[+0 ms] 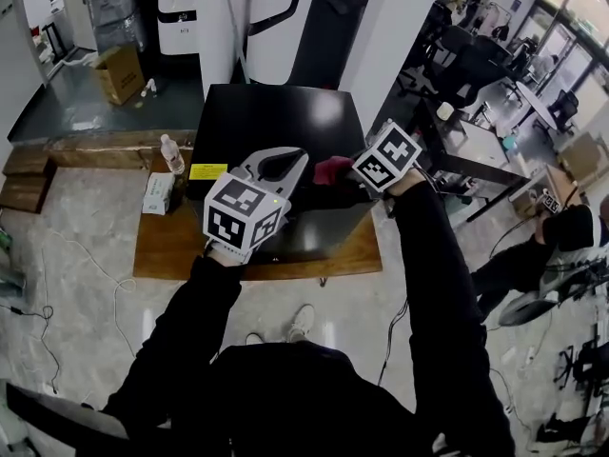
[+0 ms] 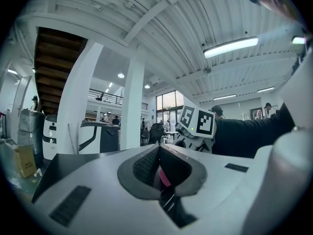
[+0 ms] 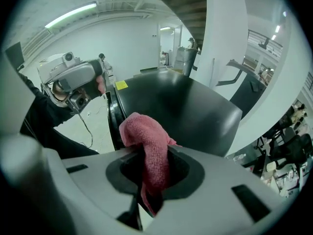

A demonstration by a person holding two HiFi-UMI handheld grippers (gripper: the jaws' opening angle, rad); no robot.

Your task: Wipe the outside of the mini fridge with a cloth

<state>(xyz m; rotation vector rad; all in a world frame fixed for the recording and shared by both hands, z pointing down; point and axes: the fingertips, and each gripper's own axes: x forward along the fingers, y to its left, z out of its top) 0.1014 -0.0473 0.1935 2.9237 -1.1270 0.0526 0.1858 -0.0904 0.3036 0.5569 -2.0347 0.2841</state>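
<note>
Right gripper view: cloth [image 3: 146, 146] is pinched in right hand-held gripper [image 3: 149, 168] beside mini fridge [image 3: 181, 106], left hand-held gripper [image 2: 160, 173] pressed together; wiping judged mostly outstanding.

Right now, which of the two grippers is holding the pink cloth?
The right gripper: the pink cloth is pinched between its jaws and bunches up above them. The left gripper stands apart from that cloth.
</note>
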